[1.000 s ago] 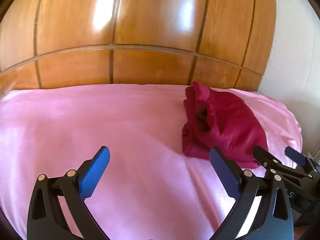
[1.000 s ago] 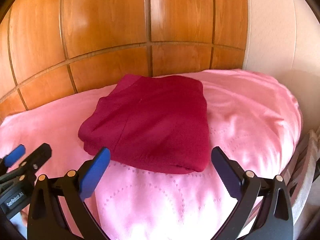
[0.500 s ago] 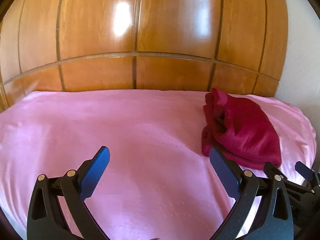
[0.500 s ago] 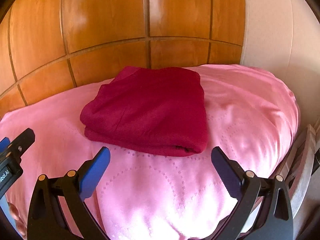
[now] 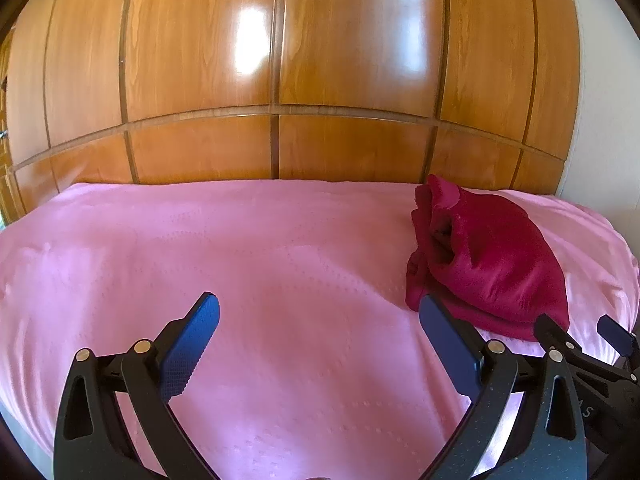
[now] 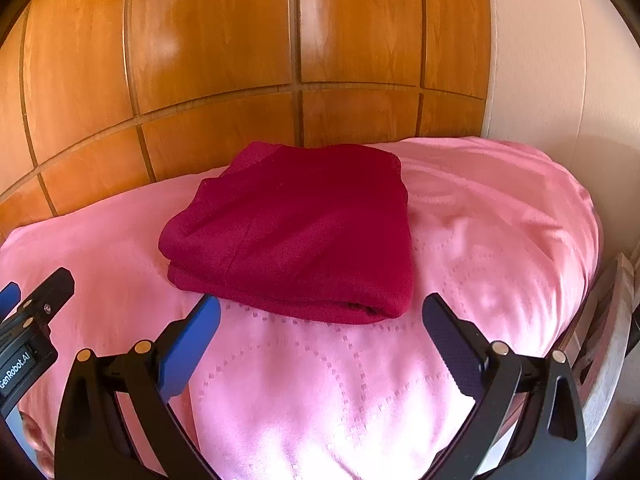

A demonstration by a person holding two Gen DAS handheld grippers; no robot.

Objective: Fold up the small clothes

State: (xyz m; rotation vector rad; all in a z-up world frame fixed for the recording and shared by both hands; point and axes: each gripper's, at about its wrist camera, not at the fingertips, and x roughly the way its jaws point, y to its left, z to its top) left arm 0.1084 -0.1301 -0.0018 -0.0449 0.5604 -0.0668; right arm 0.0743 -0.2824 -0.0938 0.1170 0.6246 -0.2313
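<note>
Garment [image 6: 296,224]: folded, laid on bedspread [image 6: 480,216]. Left gripper [image 5: 316,340] and right gripper [image 6: 320,340] held spread, empty. Risk: folds undone if snagged.

white lettering reading "enrobot.ai" is showing on the black left gripper [image 6: 30,304] body, first letters cut off.

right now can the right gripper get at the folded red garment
Probably yes. The right gripper is open and pointed at the folded red garment, which lies on the pink bedspread just beyond its fingertips, with nothing between them.
</note>
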